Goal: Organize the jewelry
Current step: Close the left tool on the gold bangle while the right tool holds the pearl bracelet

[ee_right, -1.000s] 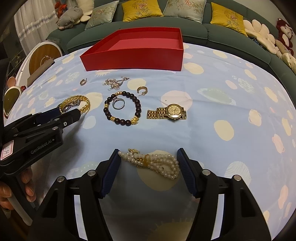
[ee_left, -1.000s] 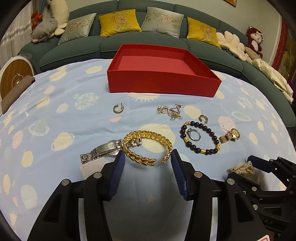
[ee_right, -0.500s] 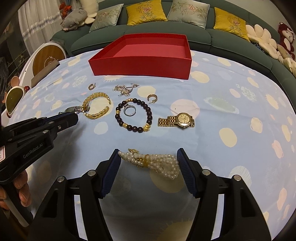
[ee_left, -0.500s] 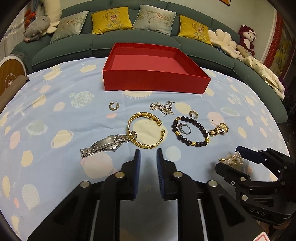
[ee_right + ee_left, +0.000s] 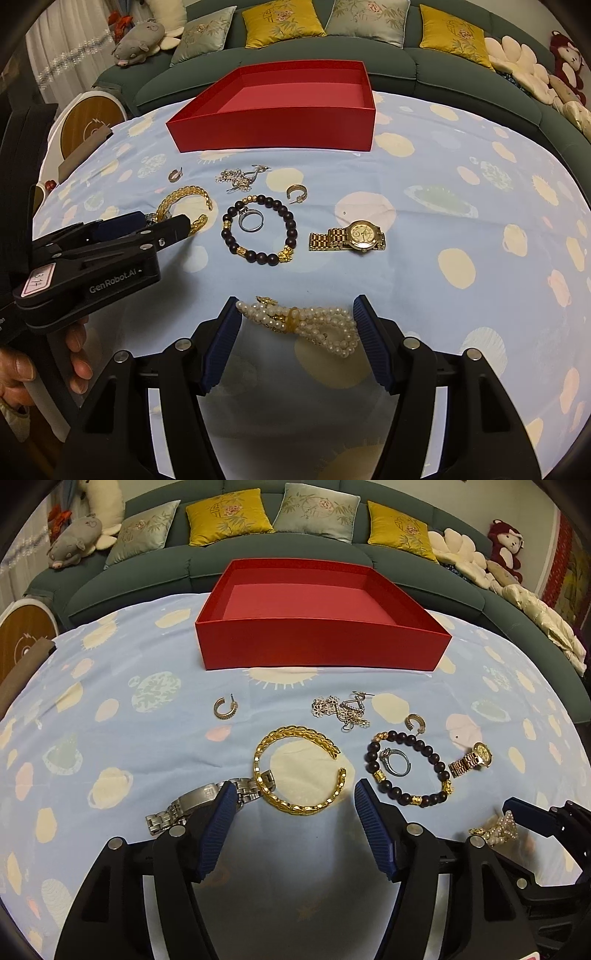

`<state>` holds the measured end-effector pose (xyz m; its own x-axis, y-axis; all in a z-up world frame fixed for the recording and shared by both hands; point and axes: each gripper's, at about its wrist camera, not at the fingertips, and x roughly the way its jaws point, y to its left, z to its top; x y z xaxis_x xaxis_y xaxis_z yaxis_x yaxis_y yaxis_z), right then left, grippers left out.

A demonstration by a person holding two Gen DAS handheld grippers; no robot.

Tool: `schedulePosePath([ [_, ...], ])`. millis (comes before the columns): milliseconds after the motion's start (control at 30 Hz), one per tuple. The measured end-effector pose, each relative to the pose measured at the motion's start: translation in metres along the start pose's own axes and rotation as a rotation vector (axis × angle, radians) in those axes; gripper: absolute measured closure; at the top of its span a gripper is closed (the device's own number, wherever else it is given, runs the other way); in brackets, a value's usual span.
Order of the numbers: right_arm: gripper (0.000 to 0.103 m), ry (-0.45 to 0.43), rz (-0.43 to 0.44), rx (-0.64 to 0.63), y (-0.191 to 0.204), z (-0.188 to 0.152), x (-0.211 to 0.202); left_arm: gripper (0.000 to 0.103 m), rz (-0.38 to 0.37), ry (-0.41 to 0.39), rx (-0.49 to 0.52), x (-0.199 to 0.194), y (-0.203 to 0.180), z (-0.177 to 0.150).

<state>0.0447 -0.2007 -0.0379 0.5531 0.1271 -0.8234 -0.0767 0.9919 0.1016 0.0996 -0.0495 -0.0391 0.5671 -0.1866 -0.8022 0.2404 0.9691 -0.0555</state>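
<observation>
A red box (image 5: 321,648) stands open and empty at the back of the table; it also shows in the right wrist view (image 5: 273,127). My left gripper (image 5: 295,805) is open, its fingers on either side of the near edge of a gold bangle (image 5: 295,771). A silver watch (image 5: 192,805) lies partly behind the left finger. My right gripper (image 5: 297,317) is open around a pearl bracelet (image 5: 306,323) on the cloth. A dark bead bracelet (image 5: 258,234) encircles a silver ring (image 5: 251,223). A gold watch (image 5: 351,238) lies to its right.
A silver chain tangle (image 5: 341,710) and two gold hoop earrings (image 5: 223,709) (image 5: 413,723) lie before the box. The table has a blue planet-print cloth (image 5: 110,720). A green sofa with cushions (image 5: 295,524) curves behind. A round wooden object (image 5: 90,120) stands left.
My left gripper closed half a second ago while drawn back, then reopened and moved forward to the gold bangle. My right gripper stayed open around the pearl bracelet.
</observation>
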Motion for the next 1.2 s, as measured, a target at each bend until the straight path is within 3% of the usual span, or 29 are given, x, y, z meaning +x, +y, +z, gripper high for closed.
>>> schedulePosePath([
  [167, 0.042, 0.003, 0.002, 0.010, -0.003, -0.001, 0.000, 0.037, 0.086, -0.023, 0.055, 0.007, -0.009, -0.002],
  [233, 0.042, 0.003, 0.002, 0.011, -0.004, -0.001, 0.001, 0.048, 0.112, -0.040, 0.060, 0.008, -0.007, -0.002],
  [267, 0.042, 0.003, 0.003, 0.011, -0.003, -0.001, 0.000, 0.061, 0.112, -0.046, 0.063, 0.008, -0.006, -0.002],
  [333, 0.042, 0.001, 0.003, 0.012, -0.004, 0.000, 0.000, 0.068, 0.099, -0.044, 0.055, 0.007, -0.001, 0.000],
  [400, 0.042, 0.000, 0.003, 0.016, -0.004, 0.000, -0.001, 0.099, 0.072, -0.045, 0.051, 0.006, 0.003, 0.001],
  [533, 0.042, -0.001, 0.004, 0.020, -0.005, 0.001, 0.000, 0.101, 0.034, -0.025, 0.026, 0.008, 0.011, 0.000],
  [633, 0.042, -0.003, 0.006, 0.026, -0.005, 0.002, -0.001, 0.078, 0.019, -0.023, 0.000, 0.003, 0.017, 0.001],
  [667, 0.042, -0.005, 0.006, 0.029, -0.006, 0.002, -0.002, 0.063, 0.000, -0.030, -0.016, -0.001, 0.020, 0.003],
  [700, 0.042, -0.006, 0.007, 0.032, -0.006, 0.003, -0.002, 0.040, 0.005, -0.041, -0.036, -0.006, 0.022, 0.005],
  [767, 0.042, -0.010, 0.014, 0.043, -0.007, 0.005, -0.002, 0.024, 0.047, -0.092, -0.087, -0.014, 0.027, 0.010],
  [833, 0.042, -0.011, 0.018, 0.050, -0.008, 0.008, -0.001, 0.024, 0.080, -0.099, -0.115, -0.010, 0.028, 0.017],
  [967, 0.042, -0.010, 0.029, 0.058, -0.008, 0.011, 0.001, 0.024, 0.099, -0.035, -0.162, 0.015, 0.025, 0.027],
  [1200, 0.042, 0.007, 0.037, 0.065, -0.008, 0.013, 0.007, 0.024, 0.149, 0.015, -0.093, 0.037, 0.007, 0.034],
])
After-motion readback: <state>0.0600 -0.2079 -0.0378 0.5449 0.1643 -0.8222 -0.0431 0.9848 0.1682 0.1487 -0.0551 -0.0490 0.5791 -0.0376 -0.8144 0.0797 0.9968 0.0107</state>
